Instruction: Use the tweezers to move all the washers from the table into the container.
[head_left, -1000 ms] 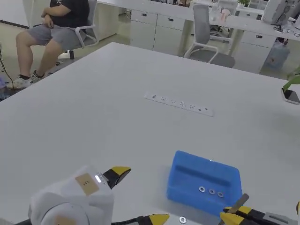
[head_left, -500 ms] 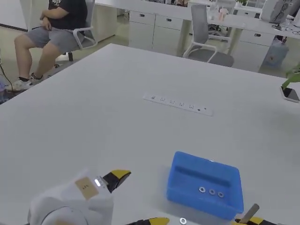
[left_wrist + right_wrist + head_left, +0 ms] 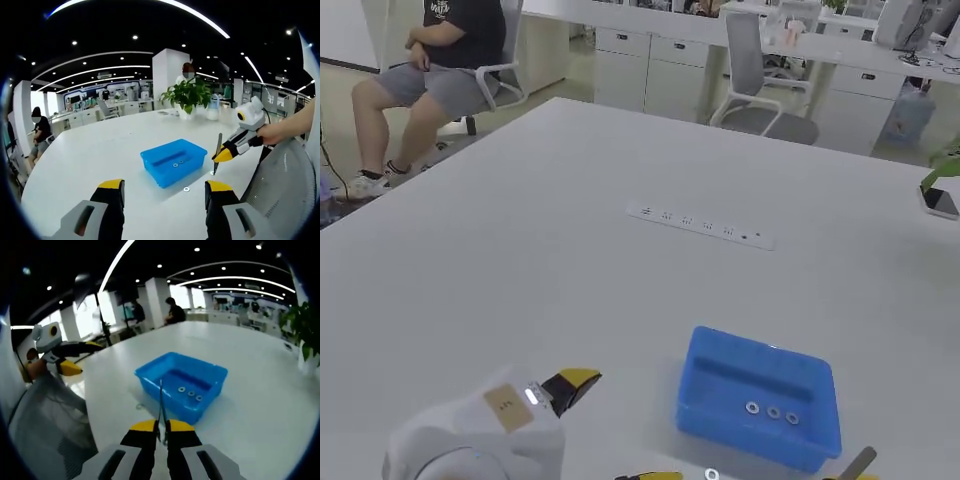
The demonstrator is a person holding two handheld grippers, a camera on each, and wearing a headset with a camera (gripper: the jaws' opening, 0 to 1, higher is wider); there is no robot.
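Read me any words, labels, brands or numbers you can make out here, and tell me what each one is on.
No text here reads clearly.
Tan sticker on the left tongs: a dark mark, too blurred to read.
White print on the seated person's black shirt: too small to read.
Markings on the power strip set in the table: too small to read.

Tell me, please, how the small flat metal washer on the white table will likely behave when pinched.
Lying flush on the smooth white table, the small flat metal washer will probably skid before it lifts. It looks thin and light, so the slim metal tweezers could flick it away. On edge, its round shape might roll.
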